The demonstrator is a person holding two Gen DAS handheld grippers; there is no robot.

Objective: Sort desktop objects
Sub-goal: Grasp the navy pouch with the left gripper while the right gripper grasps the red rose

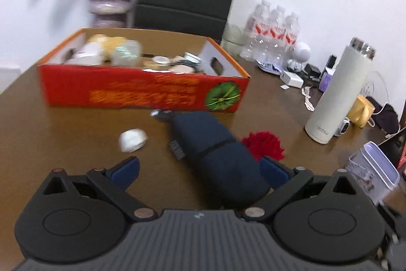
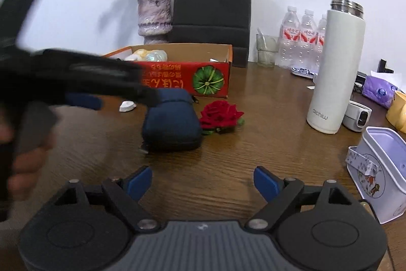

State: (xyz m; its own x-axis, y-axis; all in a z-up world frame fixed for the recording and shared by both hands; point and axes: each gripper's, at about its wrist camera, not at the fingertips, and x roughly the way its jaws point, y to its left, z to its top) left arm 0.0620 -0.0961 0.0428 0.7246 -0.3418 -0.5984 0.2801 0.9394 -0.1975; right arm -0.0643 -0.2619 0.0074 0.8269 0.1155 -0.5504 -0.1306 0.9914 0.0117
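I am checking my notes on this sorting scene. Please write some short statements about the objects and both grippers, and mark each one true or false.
1. The red rose lies on the table beside the dark blue case. True.
2. The red box is empty. False: it holds several items.
3. The right gripper is open and holds nothing. True.
4. The white bottle lies on its side. False: it stands upright.
5. The left gripper is shut. False: it is open.

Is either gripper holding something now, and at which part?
Nothing is held. The left gripper is open around the blue case without pressing it; the right gripper is open and empty.
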